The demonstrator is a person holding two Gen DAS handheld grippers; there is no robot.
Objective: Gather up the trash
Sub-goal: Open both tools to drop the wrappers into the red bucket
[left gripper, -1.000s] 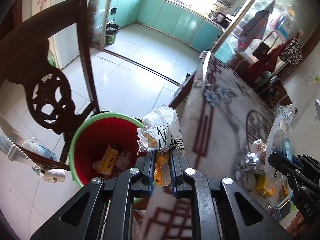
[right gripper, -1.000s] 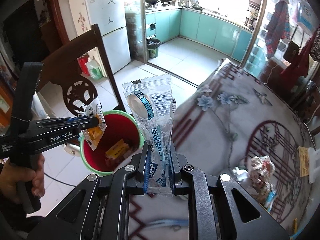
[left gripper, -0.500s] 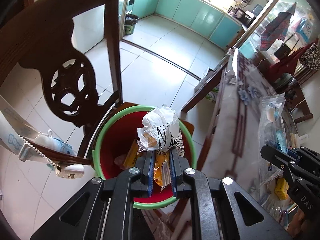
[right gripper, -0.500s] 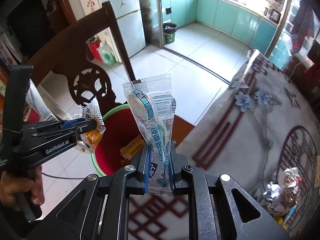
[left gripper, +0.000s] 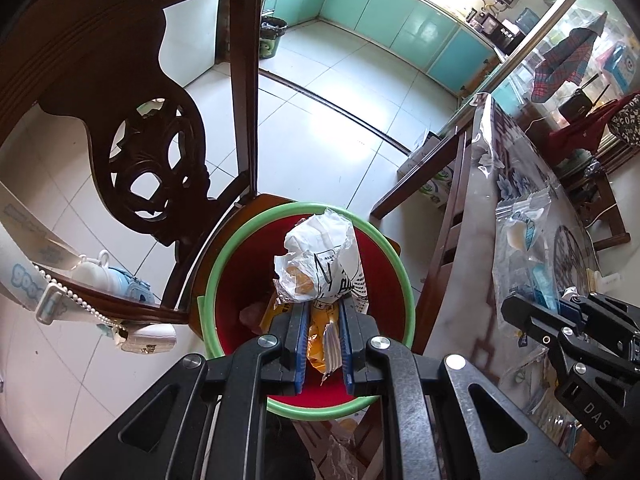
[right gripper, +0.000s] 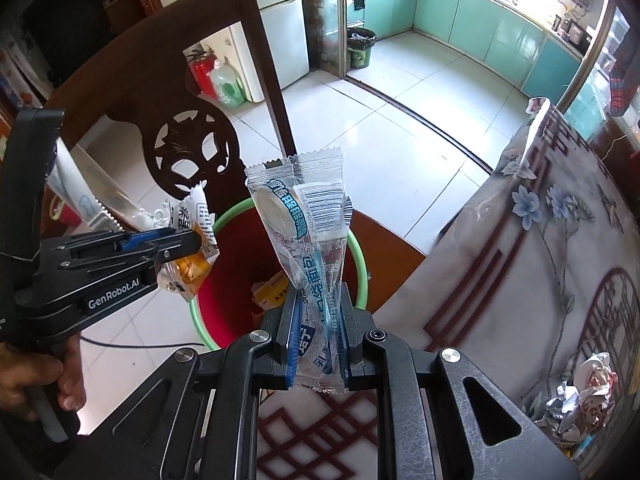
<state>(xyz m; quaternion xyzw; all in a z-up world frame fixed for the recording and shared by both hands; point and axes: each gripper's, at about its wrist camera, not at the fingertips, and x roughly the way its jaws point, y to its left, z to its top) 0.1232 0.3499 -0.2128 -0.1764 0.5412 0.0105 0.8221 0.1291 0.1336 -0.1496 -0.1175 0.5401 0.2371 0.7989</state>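
Right tongs (right gripper: pixel 318 344) pinch a clear wrapper (right gripper: pixel 306 236); left tongs (right gripper: pixel 188 246) hold a snack packet (right gripper: pixel 190 248) over the red bin (right gripper: pixel 224 312).

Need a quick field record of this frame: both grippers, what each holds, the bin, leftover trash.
left gripper: shut on white-and-orange snack wrapper, held over the bin opening
right gripper: shut on clear blue-printed wrapper, near the bin's table side
bin: red bucket with green rim, on the wooden chair seat, already holds yellow packaging
leftover trash: crumpled wrappers on the table
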